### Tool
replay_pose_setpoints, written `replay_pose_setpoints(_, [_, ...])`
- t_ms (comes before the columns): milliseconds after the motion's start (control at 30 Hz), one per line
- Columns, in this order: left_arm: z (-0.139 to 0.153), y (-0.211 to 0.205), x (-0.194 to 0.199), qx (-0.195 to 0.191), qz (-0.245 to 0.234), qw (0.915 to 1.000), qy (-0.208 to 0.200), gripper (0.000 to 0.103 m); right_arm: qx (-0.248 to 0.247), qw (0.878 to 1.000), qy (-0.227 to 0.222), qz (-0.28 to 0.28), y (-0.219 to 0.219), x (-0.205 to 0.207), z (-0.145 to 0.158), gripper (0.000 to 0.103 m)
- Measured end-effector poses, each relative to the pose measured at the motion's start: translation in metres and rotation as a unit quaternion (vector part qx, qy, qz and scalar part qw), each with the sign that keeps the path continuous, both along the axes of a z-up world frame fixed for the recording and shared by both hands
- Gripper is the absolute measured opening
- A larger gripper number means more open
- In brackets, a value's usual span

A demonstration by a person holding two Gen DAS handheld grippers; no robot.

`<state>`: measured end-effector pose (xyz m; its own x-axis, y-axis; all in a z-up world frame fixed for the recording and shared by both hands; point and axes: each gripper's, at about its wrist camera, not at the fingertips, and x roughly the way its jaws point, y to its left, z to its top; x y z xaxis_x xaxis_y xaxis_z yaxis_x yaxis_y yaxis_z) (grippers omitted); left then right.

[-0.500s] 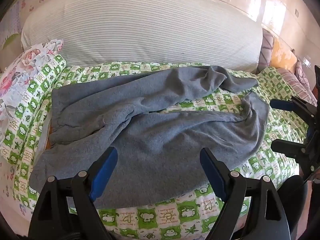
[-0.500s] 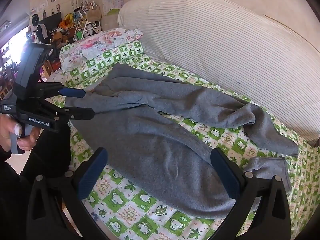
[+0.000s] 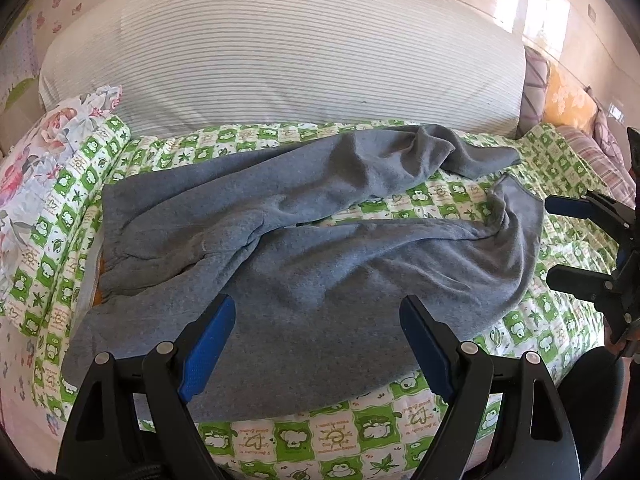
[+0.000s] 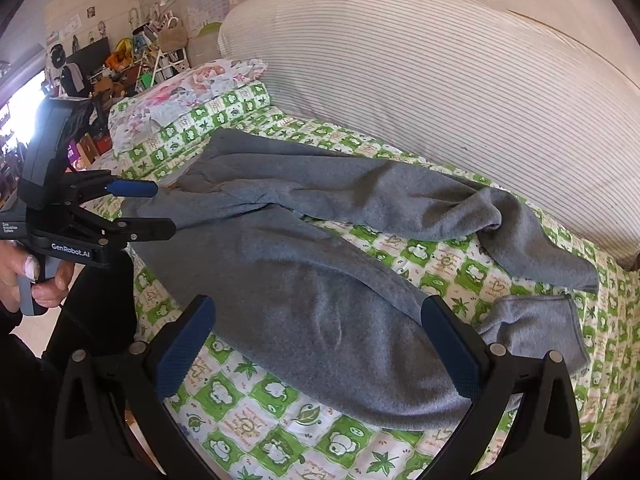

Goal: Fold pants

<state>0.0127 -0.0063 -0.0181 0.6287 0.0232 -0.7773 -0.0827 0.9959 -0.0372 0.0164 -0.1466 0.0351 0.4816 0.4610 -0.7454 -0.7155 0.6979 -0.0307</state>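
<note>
Blue-padded jaws of the left gripper [image 3: 316,344] stand spread wide and released above the waist end of the grey pants [image 3: 320,248], gripping nothing. Likewise released, the right gripper [image 4: 318,344] hangs over one trouser leg with its jaws wide apart. Pants lie spread and rumpled, legs parted, on the green-and-white checked bed cover [image 4: 256,416], in front of a striped mattress [image 3: 280,56] and beside a floral pillow [image 3: 36,160].
</note>
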Motion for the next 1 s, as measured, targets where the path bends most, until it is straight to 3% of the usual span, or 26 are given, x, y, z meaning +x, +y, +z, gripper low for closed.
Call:
replay_pose_setpoints(267, [-0.006, -0.020, 0.011, -0.006, -0.027, 0.9996, 0.010, 0.085, 0.004, 0.999, 0.008, -0.040, -0.037, 0.010, -0.004, 0.103])
replay_pose_setpoints(567, [-0.025, -0.067, 0.025, -0.020, -0.102, 0.9939, 0.038, 0.085, 0.001, 0.987, 0.020, -0.157, -0.116, 0.027, -0.012, 0.103])
replay_pose_setpoints(733, [-0.042, -0.102, 0.031, -0.022, -0.162, 0.9849, 0.056, 0.085, -0.006, 0.966, 0.012, -0.257, -0.171, 0.042, -0.017, 0.103])
replay_pose_setpoints(833, [-0.055, -0.122, 0.035, -0.012, -0.198, 0.9777, 0.070, 0.085, 0.011, 0.949, 0.033, -0.315, -0.203, 0.060, -0.025, 0.103])
replay_pose_setpoints(1000, [-0.078, -0.147, 0.044, 0.042, -0.234, 0.9681, 0.079, 0.085, 0.046, 0.909, 0.092, -0.404, -0.248, 0.103, -0.049, 0.087])
